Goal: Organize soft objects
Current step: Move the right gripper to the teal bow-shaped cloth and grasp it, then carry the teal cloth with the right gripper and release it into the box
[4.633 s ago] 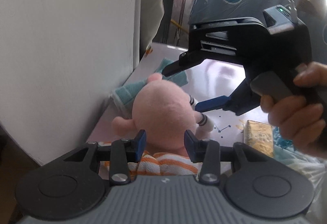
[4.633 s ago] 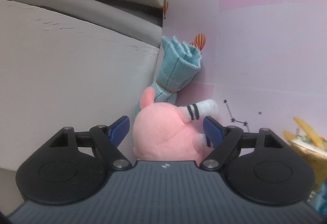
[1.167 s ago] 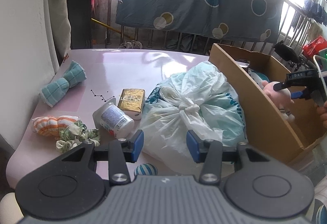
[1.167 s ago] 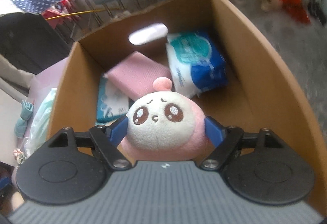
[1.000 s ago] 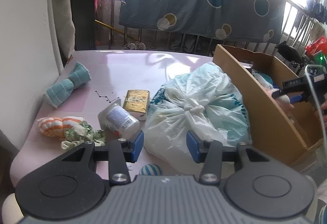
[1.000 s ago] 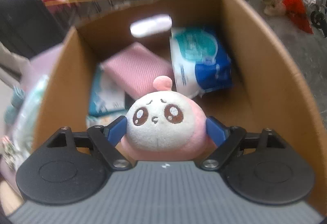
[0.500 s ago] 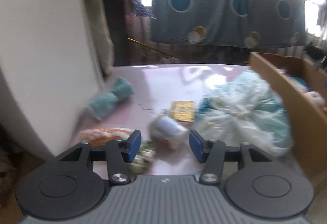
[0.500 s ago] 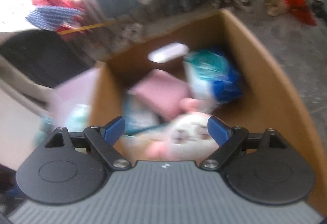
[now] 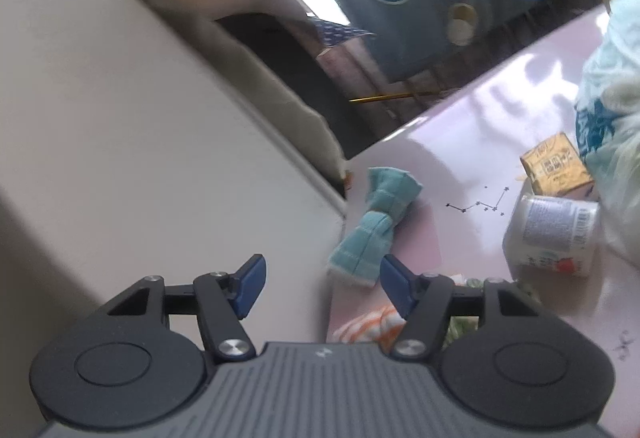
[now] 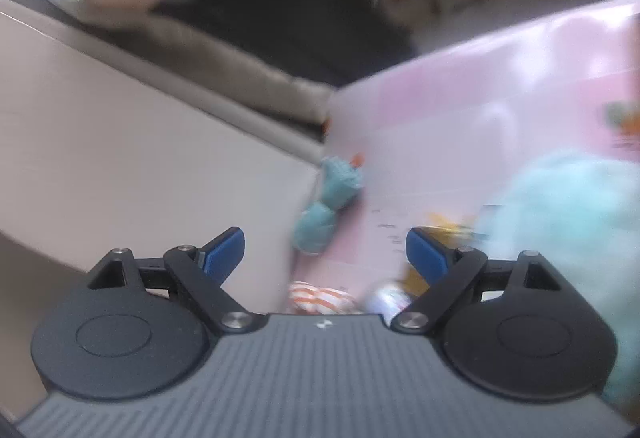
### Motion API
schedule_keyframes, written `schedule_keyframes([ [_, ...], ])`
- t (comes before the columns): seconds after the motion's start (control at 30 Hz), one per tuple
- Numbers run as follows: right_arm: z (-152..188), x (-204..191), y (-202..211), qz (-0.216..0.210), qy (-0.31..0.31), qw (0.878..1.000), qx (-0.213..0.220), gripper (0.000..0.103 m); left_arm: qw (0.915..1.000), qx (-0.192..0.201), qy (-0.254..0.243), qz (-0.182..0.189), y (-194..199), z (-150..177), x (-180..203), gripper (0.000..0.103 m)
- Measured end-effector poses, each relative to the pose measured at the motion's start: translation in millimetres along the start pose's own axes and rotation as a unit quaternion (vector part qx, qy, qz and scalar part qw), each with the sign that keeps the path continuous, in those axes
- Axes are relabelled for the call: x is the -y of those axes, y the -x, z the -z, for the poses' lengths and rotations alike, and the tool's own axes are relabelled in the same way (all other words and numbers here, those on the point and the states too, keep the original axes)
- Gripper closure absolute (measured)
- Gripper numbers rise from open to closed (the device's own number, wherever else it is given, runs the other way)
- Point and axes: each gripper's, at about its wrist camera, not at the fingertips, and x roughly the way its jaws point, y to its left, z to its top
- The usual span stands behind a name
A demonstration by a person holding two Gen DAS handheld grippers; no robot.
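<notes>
Where it narrows midway, the teal knitted cloth [image 9: 374, 224] (ribbed) resembles a bow.

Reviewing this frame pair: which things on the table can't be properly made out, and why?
- Orange-striped cloth, left wrist view: mostly hidden behind the open left gripper.
- Green item, left wrist view: only slivers show behind the finger linkage; identity unclear.
- Plastic bag, left wrist view: cut off by the right edge.
- White bottle, right wrist view: motion-blurred, partly behind the open right gripper.
- Teal cloth, right wrist view: smeared, pattern unreadable.
</notes>
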Motion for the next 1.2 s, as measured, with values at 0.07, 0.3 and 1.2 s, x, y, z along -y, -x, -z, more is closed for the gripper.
schedule_keyframes([
  [0.07,-12.3,-4.7,-48.1,-0.005,-0.016,1.000,-0.025,0.015,0.9999,-0.004,-0.016,0.002,-17.9,-3.1,4.9,0.037],
  [0.3,-34.5,7.5,-177.5,0.014,-0.074,0.995,-0.070,0.015,0.9978,-0.045,-0.045,0.017,-81.6,-2.8,14.8,0.037],
  [1.2,-30.7,20.6,-212.1,-0.009,-0.085,0.994,-0.063,0.086,0.9966,-0.061,-0.030,0.045,-94.7,-7.0,9.9,0.092],
])
